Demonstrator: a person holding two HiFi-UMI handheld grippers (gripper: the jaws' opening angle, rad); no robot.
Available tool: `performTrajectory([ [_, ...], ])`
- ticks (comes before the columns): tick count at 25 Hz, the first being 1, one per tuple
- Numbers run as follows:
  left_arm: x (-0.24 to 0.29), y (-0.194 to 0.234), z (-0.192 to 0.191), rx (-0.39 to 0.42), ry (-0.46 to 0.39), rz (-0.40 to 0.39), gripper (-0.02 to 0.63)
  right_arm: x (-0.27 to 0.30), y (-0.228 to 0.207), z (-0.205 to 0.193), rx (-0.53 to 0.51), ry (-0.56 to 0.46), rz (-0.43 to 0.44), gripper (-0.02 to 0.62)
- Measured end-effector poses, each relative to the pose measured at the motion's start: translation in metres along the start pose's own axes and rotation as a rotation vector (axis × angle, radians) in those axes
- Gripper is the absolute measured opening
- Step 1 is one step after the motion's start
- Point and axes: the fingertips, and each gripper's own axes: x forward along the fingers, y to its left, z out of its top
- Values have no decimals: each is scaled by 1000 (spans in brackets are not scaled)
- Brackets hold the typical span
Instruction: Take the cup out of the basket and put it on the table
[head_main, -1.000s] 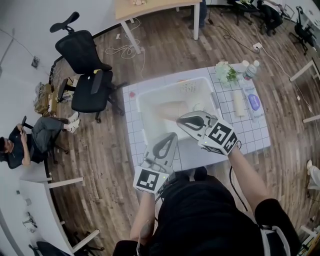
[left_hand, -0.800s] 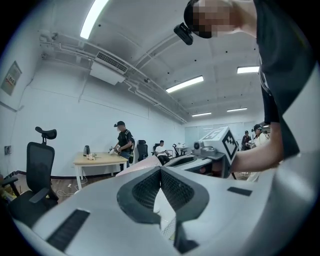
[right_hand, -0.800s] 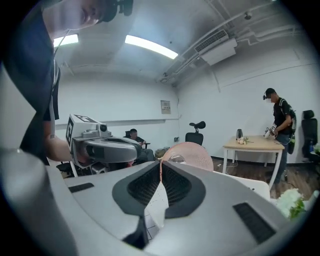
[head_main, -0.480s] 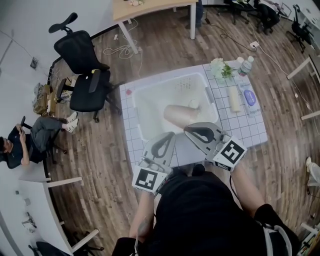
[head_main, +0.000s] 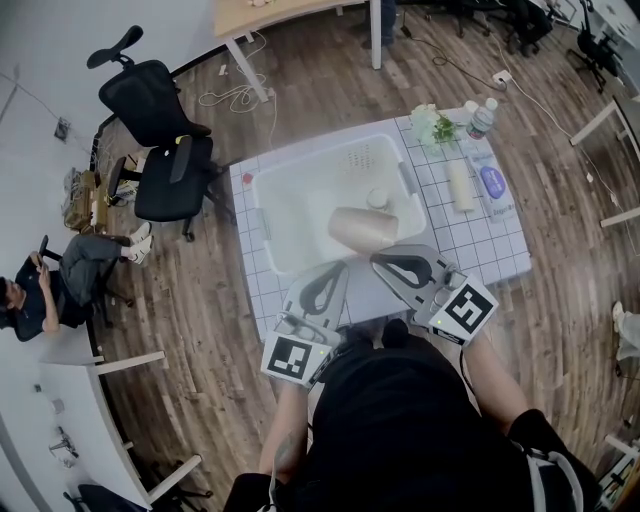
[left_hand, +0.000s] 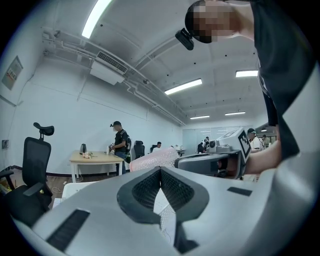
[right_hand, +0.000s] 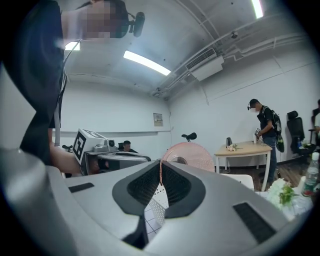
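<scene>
A pale pink cup (head_main: 362, 228) lies on its side above the front right part of the white basket (head_main: 290, 200), which stands on the gridded table (head_main: 485, 250). My right gripper (head_main: 382, 258) is shut on the cup's rim. That thin rim shows between the jaws in the right gripper view, with the cup's round mouth (right_hand: 187, 156) beyond them. My left gripper (head_main: 341, 270) hangs at the basket's near edge, shut with nothing in it. From the left gripper view the cup (left_hand: 155, 160) shows just past the jaw tips, beside the right gripper (left_hand: 215, 161).
A small white cylinder (head_main: 377, 198) lies in the basket. Flowers (head_main: 435, 125), a bottle (head_main: 480, 118), a pale roll (head_main: 460, 185) and a blue-labelled item (head_main: 493, 181) lie on the table's right side. A black office chair (head_main: 160, 130) stands to the left.
The right gripper has drawn back toward the person with the cup, which has come up out of the basket's middle to its front right. The left gripper has hardly moved.
</scene>
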Motion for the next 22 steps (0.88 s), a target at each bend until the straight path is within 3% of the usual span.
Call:
performTrajectory([
  [12,5,-37,-14,-18,-3,114,9,-52,2,-4,18,-77,59,28],
  [22,4,-58,-8,18,-23,127,9,-75,11,-10,74,-105,129,28],
])
